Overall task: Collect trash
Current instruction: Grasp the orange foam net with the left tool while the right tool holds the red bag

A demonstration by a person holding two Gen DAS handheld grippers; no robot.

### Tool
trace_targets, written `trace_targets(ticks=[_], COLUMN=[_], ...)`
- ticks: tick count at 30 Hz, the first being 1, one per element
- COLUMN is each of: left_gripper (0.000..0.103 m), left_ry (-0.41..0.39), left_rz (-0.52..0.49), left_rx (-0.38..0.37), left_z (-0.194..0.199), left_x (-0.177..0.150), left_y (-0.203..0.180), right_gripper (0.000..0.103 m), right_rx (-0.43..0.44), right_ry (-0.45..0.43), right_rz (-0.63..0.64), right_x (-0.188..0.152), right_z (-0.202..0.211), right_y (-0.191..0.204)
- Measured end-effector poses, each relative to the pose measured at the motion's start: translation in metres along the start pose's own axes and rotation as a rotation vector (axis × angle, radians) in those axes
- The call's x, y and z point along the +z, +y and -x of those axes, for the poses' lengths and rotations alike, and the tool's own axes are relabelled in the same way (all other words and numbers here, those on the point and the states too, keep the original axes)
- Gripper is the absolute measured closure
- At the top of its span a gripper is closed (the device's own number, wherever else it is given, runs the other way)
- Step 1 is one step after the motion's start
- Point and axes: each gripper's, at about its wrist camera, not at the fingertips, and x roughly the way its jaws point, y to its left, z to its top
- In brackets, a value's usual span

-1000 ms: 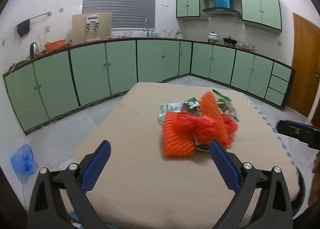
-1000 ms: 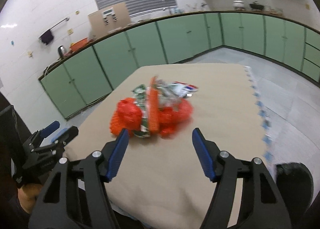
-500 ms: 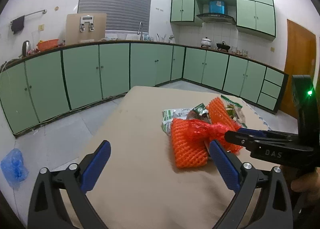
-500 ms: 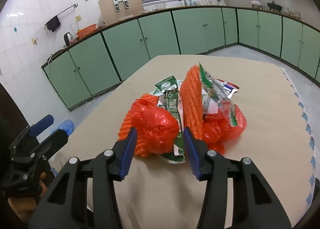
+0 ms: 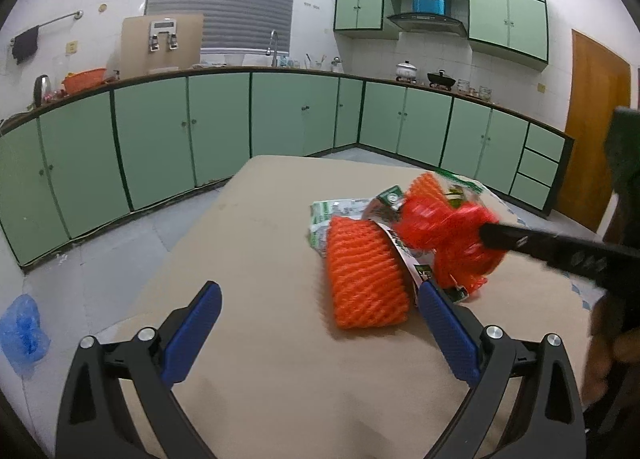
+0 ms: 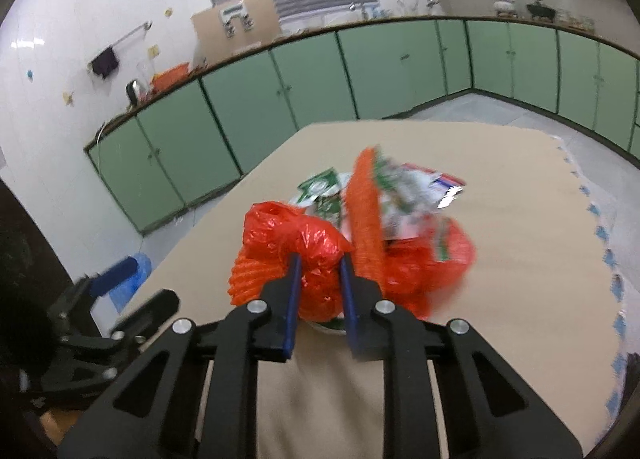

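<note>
A pile of trash lies on the tan table (image 5: pixel 256 259): a red plastic bag (image 6: pixel 304 243), orange foam fruit nets (image 5: pixel 364 271) and green and white wrappers (image 5: pixel 336 211). My right gripper (image 6: pixel 320 263) is shut on the knotted part of the red plastic bag (image 5: pixel 452 231) and reaches in from the right in the left wrist view. My left gripper (image 5: pixel 320 311) is open and empty, low over the table, just short of the nearest orange net. An upright orange net (image 6: pixel 366 211) stands behind the bag.
Green cabinets (image 5: pixel 240 123) run along the walls around the table. A blue plastic bag (image 5: pixel 22 331) lies on the floor at the left. The table's right edge has a scalloped blue trim (image 6: pixel 604 243). A wooden door (image 5: pixel 592 131) is at the far right.
My right gripper moved forward to the pile and closed on the red plastic bag, which now looks lifted a little. My left gripper stayed open, shifting slightly.
</note>
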Motion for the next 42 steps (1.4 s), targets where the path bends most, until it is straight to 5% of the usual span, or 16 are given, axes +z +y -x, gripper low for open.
trace_targets(ticks=[17,22,26,32,42], left_gripper=[0.008,0.020,0.043,0.079,0.085], left_ry=[0.105,0.182,0.257,0.227,0.170], left_rz=[-0.063,-0.038,-0.046,0.006,0.018], left_rx=[-0.026,-0.030,-0.047,-0.113,-0.142], left_z=[-0.061,-0.075,-0.087,-0.078,-0.023], left_x=[-0.013,-0.013,-0.015,-0.018,-0.011], left_y=[-0.036,-0.031,-0.030,-0.019,-0.024], right_gripper=[0.085,0.085,0.085,0.085,0.085], right_rx=[-0.118,-0.114,-0.110,-0.120,-0.130], right_ry=[-0.056,-0.052,-0.053,-0.061,-0.074], right_rz=[-0.094,-0.097,-0.091,-0.085,-0.084], right_x=[-0.011,-0.013,-0.013,-0.012,-0.017], right_z=[0.048,0.045,0.048,0.058,0.075], right_y=[-0.070,-0.069,-0.068,-0.069,-0.074])
